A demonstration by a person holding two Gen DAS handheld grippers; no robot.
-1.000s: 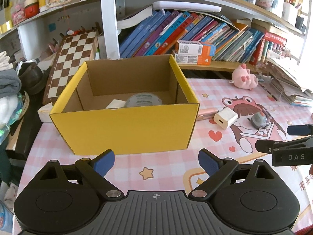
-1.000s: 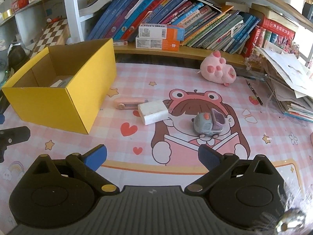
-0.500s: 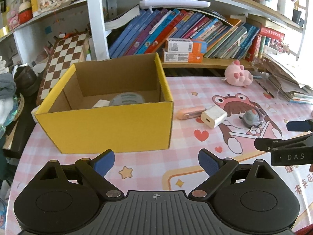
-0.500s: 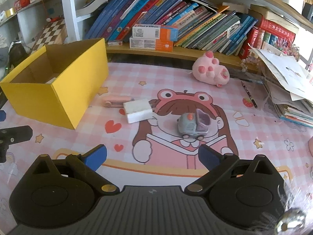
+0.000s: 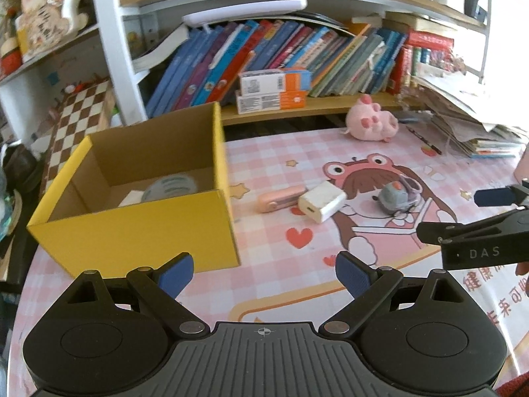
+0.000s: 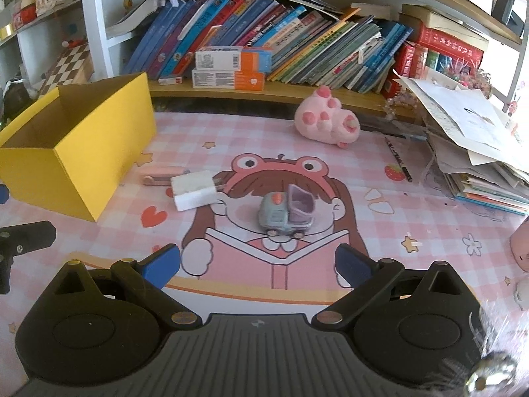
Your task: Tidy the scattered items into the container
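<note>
A yellow cardboard box stands open-topped on the left of the pink mat, with a grey round thing and a white item inside. To its right lie a pink flat gadget, a white charger block and a small grey toy truck. My left gripper is open and empty, just in front of the box's right corner. My right gripper is open and empty, a short way in front of the toy truck.
A pink plush pig lies at the back by the bookshelf. A pencil and a messy stack of papers and books sit at the right. A chessboard leans behind the box.
Both grippers have shifted to the right: the box slid left in both views and the toy truck now sits centred before my right gripper. Both stay open.
</note>
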